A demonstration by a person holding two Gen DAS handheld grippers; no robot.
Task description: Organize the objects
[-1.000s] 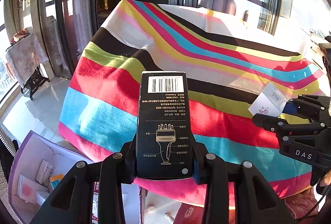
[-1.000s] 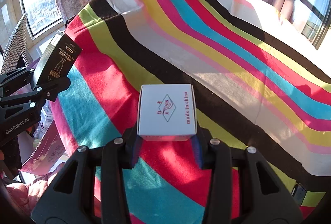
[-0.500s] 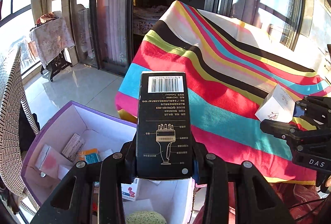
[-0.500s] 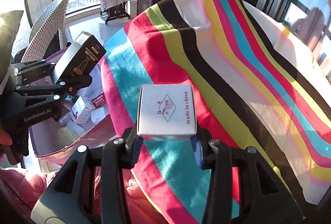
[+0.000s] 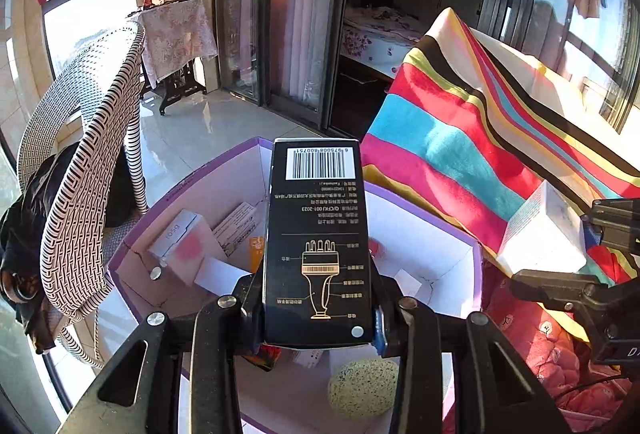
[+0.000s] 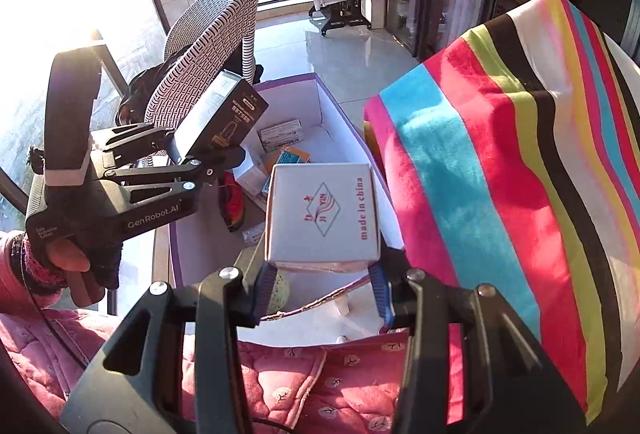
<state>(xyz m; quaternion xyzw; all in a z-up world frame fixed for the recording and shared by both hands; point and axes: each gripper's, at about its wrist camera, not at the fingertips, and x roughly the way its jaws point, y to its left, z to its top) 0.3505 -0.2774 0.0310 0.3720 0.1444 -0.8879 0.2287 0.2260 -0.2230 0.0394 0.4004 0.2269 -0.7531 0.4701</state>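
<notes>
Boxes are the job: the left hand-held gripper (image 5: 318, 308) pinches a tall black box (image 5: 318, 242) above the open purple bin (image 5: 192, 185), and the right hand-held gripper (image 6: 322, 276) pinches a white box (image 6: 323, 211) over the bin's near right edge, beside the striped bench (image 6: 500, 161). Judging by this, the drop-off step is in hand; next, each box needs lowering inside before release.

left gripper (image 5: 318, 318) clamped on a load; right gripper (image 6: 322, 288) likewise clamped
</notes>
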